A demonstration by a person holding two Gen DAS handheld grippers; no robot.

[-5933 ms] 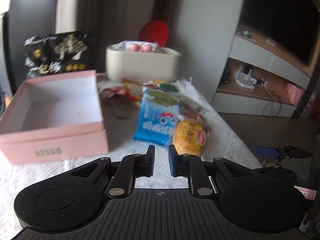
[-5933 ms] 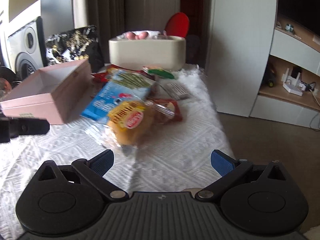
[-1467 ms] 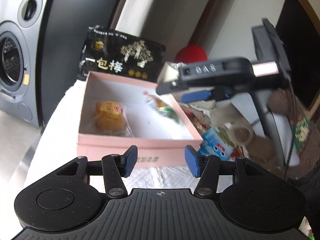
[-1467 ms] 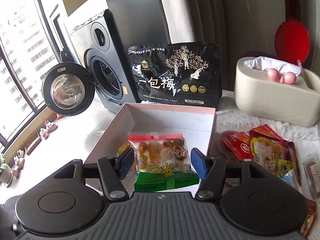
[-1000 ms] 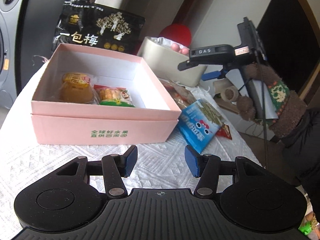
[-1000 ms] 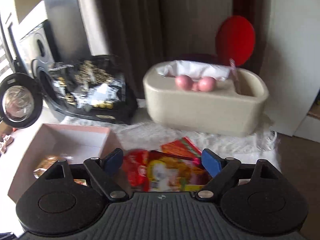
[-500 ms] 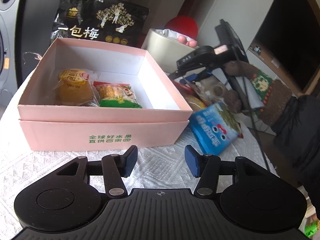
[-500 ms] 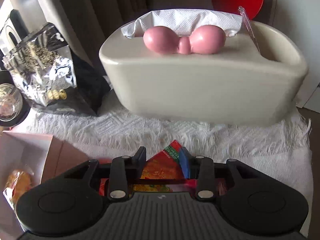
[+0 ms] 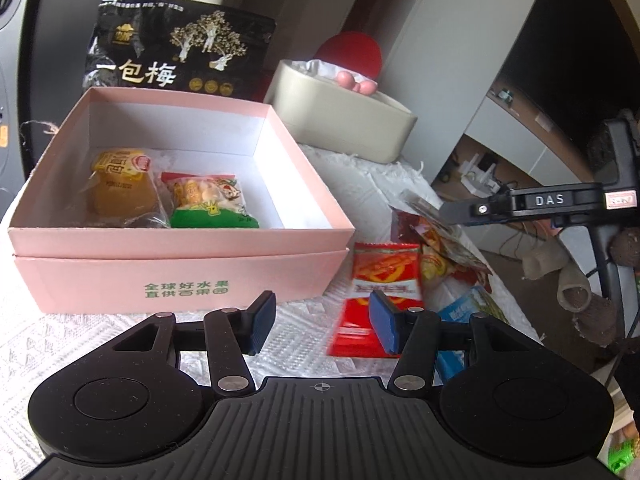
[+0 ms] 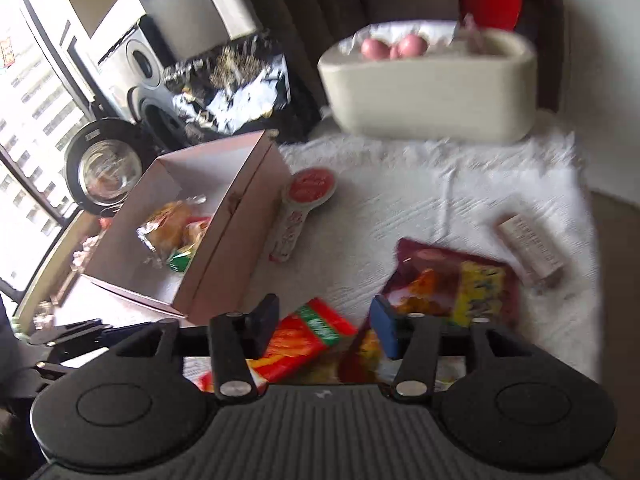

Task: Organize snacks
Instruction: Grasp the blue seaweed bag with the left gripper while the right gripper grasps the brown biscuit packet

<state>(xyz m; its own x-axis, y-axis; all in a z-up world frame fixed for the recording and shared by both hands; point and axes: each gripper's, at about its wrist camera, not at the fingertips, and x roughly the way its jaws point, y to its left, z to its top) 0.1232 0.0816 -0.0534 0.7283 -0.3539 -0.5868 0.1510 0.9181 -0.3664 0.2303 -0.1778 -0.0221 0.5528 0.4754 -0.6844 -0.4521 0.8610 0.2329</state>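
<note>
Left wrist view: pink box [image 9: 180, 276] on white-clothed worktop [image 9: 304, 344], yellow bun packet [image 9: 120, 188] and green-edged snack packet [image 9: 208, 204] inside; left gripper [image 9: 322, 324] half open, empty. Right wrist view: right gripper [image 10: 324, 328] just opening wider, pads clear of red snack packet [image 10: 304, 340] lying beneath, beside box.
</note>
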